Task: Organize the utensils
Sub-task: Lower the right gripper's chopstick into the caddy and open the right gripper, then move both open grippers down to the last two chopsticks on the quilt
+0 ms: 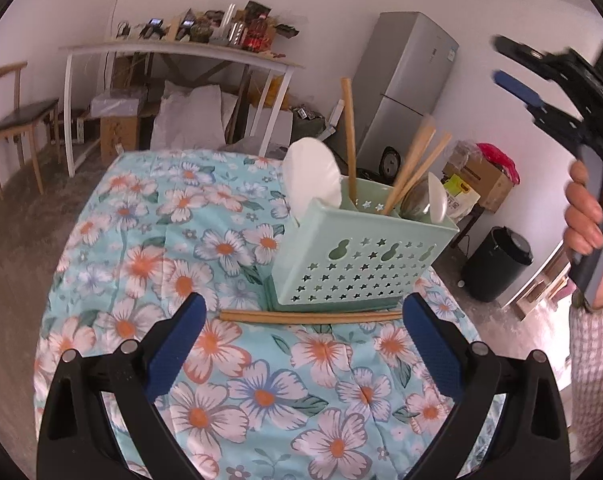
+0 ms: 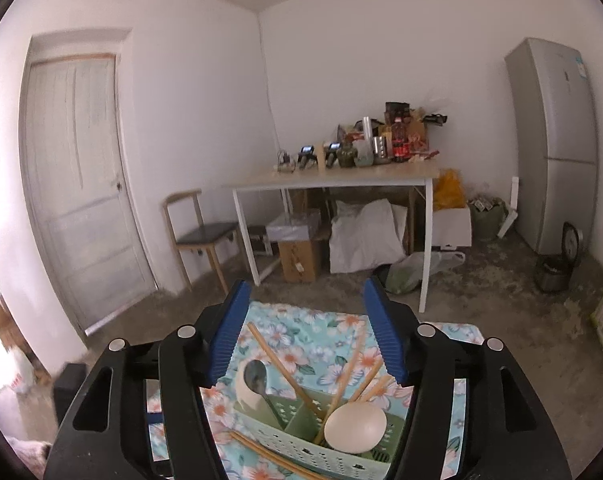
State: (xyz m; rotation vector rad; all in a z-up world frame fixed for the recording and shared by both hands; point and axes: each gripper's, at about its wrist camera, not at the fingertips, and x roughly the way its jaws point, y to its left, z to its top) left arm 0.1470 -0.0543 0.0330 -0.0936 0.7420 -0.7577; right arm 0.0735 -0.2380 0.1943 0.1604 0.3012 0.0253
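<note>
Right gripper raised above caddy, jaws apart

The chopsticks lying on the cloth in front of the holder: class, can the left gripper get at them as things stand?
Probably yes. The left gripper is open, the chopsticks lie flat between its fingertips, and nothing covers them.

Both the left gripper and the right gripper stand open, gripping nothing.

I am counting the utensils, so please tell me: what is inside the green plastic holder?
The pale green perforated plastic holder contains wooden chopsticks, white spoons and a metal spoon. Their lower ends are hidden.
</note>
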